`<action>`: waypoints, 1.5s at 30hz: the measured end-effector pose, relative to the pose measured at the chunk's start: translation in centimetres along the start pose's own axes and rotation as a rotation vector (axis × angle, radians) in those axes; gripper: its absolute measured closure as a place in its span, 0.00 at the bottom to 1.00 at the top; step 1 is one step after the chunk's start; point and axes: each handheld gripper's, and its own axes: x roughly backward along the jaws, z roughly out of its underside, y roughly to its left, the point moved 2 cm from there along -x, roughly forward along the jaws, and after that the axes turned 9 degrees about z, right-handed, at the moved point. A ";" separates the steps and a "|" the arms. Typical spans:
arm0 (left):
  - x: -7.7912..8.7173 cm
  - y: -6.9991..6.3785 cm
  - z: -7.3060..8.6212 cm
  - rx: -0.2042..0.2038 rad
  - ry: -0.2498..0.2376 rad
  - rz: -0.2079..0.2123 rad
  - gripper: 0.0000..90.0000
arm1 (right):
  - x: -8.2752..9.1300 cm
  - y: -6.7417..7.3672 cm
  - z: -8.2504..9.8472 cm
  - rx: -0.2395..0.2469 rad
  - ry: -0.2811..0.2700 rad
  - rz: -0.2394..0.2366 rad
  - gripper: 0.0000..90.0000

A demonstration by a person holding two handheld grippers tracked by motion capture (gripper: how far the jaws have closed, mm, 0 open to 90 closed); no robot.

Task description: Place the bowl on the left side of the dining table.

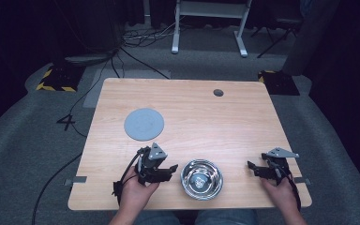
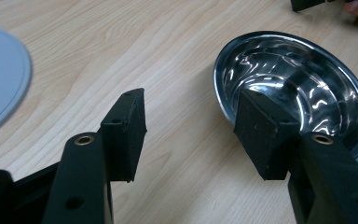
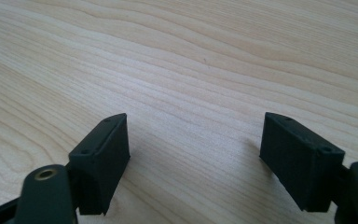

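Observation:
A shiny steel bowl (image 1: 202, 179) sits empty near the table's front edge, between the two hands. My left gripper (image 1: 170, 169) rests just left of the bowl, open, its jaws pointing toward it. In the left gripper view the bowl (image 2: 303, 88) lies past the right jaw, and the left gripper (image 2: 191, 128) has bare wood between its jaws. A flat grey round disc (image 1: 144, 124) lies farther back on the left, and its edge (image 2: 2, 79) shows in the left gripper view. My right gripper (image 1: 253, 168) lies open at the front right, apart from the bowl; the right gripper (image 3: 196, 140) holds nothing.
The light wooden table (image 1: 192, 108) has a small dark round hole cover (image 1: 218, 92) near its far edge. Beyond the table are grey carpet, cables and the white legs of a desk (image 1: 208, 28).

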 end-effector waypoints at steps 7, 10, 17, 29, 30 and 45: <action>-1.2 -0.3 -0.9 -0.034 0.012 0.030 0.48 | 0.0 0.0 0.0 -0.001 -0.001 0.001 0.26; -1.7 -0.6 -1.2 -0.020 0.008 0.063 0.48 | 0.0 0.0 0.0 -0.001 -0.001 0.001 0.26; -3.1 -0.5 -1.7 0.012 0.024 0.074 0.47 | 0.0 0.0 0.0 -0.001 -0.001 0.001 0.26; -7.0 0.3 -1.6 0.105 0.122 0.086 0.41 | 0.0 0.0 0.0 -0.001 -0.001 0.002 0.26; -7.3 0.3 -1.5 0.110 0.134 0.093 0.41 | 0.0 0.0 0.0 0.000 -0.001 0.002 0.26; -9.9 0.3 -1.4 0.097 0.272 0.115 0.70 | 0.0 0.0 0.0 0.000 -0.001 0.003 0.26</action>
